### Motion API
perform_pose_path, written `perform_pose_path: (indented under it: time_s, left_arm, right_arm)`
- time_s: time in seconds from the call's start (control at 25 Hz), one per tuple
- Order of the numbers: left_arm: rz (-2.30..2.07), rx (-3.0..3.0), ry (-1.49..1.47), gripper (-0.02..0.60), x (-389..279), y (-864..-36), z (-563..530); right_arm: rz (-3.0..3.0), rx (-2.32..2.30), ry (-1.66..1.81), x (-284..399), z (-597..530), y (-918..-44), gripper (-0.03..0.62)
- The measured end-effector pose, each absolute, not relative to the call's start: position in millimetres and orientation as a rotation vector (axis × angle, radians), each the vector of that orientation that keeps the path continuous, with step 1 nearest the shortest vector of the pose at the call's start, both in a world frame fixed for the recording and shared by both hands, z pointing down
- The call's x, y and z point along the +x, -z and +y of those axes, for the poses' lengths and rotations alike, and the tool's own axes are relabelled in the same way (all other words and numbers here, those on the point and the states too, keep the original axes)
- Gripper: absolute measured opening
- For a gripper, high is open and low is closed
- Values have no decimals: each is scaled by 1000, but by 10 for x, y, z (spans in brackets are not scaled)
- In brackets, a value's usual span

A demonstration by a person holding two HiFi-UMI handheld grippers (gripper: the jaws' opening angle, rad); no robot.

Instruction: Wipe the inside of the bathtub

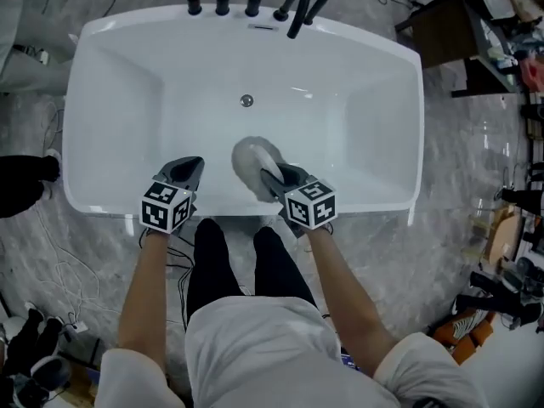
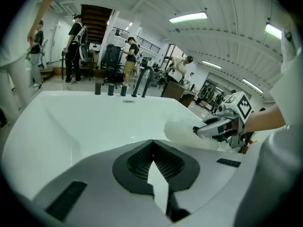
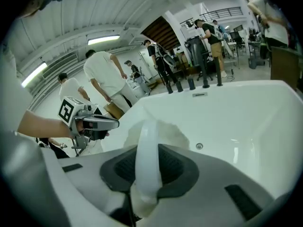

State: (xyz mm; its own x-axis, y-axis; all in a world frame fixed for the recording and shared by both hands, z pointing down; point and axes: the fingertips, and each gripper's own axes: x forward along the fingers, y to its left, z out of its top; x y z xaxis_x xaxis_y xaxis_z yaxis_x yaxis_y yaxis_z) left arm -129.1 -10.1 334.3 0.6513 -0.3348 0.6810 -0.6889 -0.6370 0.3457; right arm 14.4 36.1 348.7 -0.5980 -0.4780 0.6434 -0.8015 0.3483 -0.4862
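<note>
— Closest to the lens, what do you count?

— One white shirt (image 1: 255,347), cut off at 6 o'clock. Two legs in black (image 1: 211,257) and two bare forearms (image 1: 146,291), each ending in one claw with a marker cube.

— And the claws?

— Left claw (image 1: 191,167) sits over the near rim of the bathtub (image 1: 81,134), at 9 o'clock from its partner. Its own view shows the jaws drawn in to a thin sliver with nothing between them. Right claw (image 1: 270,177) reaches past that rim into the basin, clamped on one white cloth (image 1: 253,160). A pale strip of it runs up between the jaws, and the fluffy bulk bunches beyond their tips.

— Where is the cloth in the tub?

— Low on the near side, at 6 o'clock from the single drain (image 1: 246,100). Whether it presses on the enamel or only hovers, I cannot tell.

— Farther out?

— On the rim at 12 o'clock are three black knobs (image 1: 223,4). At their 3 o'clock are two slanted black pieces, a spout (image 1: 293,8) and a thinner bar (image 1: 316,7) beside it.

— Around the tub?

— Grey marbled floor (image 1: 459,177) with loose cables (image 1: 53,245) at 8 o'clock. One dark worktop (image 1: 442,31) at 1 o'clock is cut off by the frame. At 9 o'clock a dark-clad leg (image 1: 24,181) is mostly out of shot.

— People?

— Both gripper views show several standing beyond the far rim. They are too small and overlapped to count surely.
</note>
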Motion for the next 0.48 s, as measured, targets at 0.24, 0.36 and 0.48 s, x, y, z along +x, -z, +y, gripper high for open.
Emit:
perform_pose_path:
  time_s: [0.24, 0.36, 0.48]
  left_arm:
    - [-826, 2380, -712, 5, -957, -2570, 28]
    - [-823, 2431, -679, 5, -800, -2213, 116]
    - [-834, 2472, -629, 5, -713, -1849, 194]
  right_arm:
    - [-2253, 1293, -1022, 616, 593, -2712, 94]
    - [-2280, 1394, -1001, 867, 691, -2331, 94]
    - [-2324, 1469, -972, 1043, 767, -1942, 94]
